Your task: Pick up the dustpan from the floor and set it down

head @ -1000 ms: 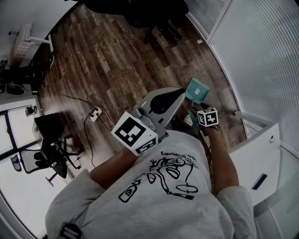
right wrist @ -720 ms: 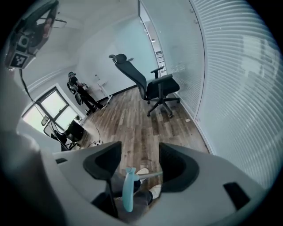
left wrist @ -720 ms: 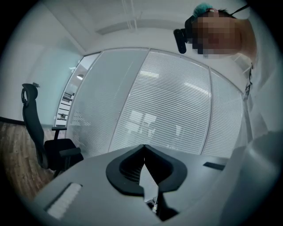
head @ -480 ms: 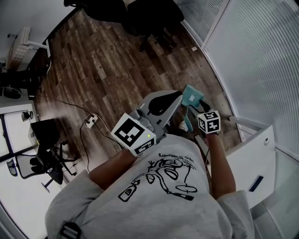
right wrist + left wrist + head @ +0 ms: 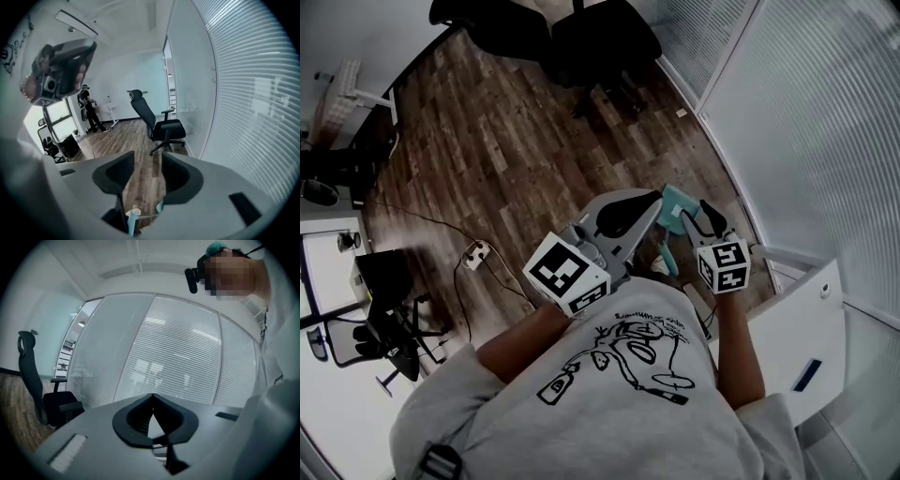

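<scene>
The teal dustpan (image 5: pixel 677 200) rests low by the frosted glass wall, its handle (image 5: pixel 664 258) running back toward me. My right gripper (image 5: pixel 699 220) hovers above it, apart from it. In the right gripper view its jaws (image 5: pixel 147 171) have just been closing but still stand apart, with only wood floor between them. A teal piece of the dustpan (image 5: pixel 132 214) shows far below. My left gripper (image 5: pixel 649 199) is held level to the left of the dustpan. Its pads meet at the tip (image 5: pixel 152 397) with nothing in them.
Black office chairs (image 5: pixel 600 37) stand on the wood floor ahead, one also in the right gripper view (image 5: pixel 159 124). A power strip with its cable (image 5: pixel 473 253) lies to the left. A white cabinet (image 5: pixel 806 328) is at my right. A person (image 5: pixel 89 110) stands far off.
My right gripper has risen toward the camera, away from the dustpan, which stays low by the wall. The left gripper has barely moved.
</scene>
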Action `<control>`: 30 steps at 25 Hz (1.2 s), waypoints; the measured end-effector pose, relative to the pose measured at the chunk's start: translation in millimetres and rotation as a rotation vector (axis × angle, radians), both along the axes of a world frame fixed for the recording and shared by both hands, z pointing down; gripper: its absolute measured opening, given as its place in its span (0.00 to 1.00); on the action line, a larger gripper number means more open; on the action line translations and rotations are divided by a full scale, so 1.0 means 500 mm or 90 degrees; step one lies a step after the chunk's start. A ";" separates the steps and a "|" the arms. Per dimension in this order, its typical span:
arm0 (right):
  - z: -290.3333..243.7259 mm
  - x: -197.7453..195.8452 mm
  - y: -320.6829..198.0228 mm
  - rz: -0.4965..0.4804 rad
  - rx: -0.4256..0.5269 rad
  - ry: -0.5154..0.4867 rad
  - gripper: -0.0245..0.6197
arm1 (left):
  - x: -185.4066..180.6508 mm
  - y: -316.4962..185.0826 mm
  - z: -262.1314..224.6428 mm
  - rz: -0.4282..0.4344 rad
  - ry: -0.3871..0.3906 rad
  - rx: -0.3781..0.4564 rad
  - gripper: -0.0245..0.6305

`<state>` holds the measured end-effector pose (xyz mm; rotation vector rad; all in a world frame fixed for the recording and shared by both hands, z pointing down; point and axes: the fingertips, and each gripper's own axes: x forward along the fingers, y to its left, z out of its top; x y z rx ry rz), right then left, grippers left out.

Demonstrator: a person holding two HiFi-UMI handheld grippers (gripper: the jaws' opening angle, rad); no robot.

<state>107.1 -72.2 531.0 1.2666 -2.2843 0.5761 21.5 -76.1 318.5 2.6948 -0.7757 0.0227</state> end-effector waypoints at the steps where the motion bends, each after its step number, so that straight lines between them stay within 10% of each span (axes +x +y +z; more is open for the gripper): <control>1: -0.025 0.005 -0.005 0.006 0.017 0.000 0.30 | 0.002 -0.001 -0.001 0.001 0.000 0.001 0.04; 30: -0.494 0.029 0.031 0.073 0.263 -0.033 0.06 | 0.021 -0.008 -0.068 0.028 -0.006 0.093 0.04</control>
